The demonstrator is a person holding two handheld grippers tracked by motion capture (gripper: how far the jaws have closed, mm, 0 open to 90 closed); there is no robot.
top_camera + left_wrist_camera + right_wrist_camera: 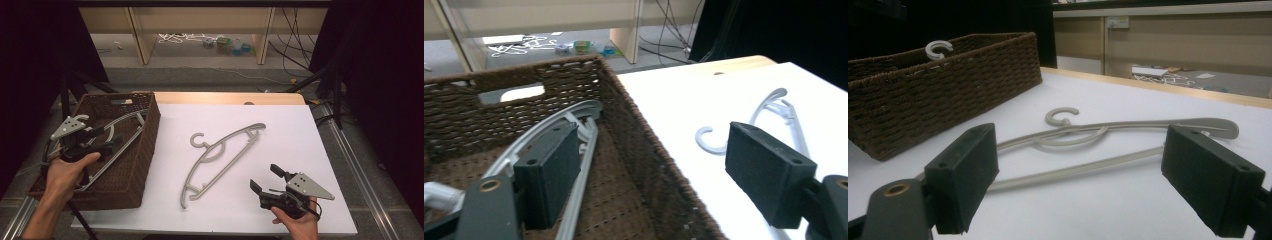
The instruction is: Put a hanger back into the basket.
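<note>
Left tongs (107,140) over the wicker basket (145,150) at 9 o'clock, spread wide, nothing gripped; one grey hanger (117,135) lies inside the basket. Second hanger (220,155) flat on the white table (280,125), center. Right tongs (265,177) at 5 o'clock, released, just beside it w/o touching.

Grey hanger (220,159) flat on table, 2nd hanger (116,137) in basket

White cables (181,37) lie on the floor (200,55).

open left claw (659,175) straddles the basket (634,130) wall, one hanger (574,150) inside, another (774,107) on the table.
</note>
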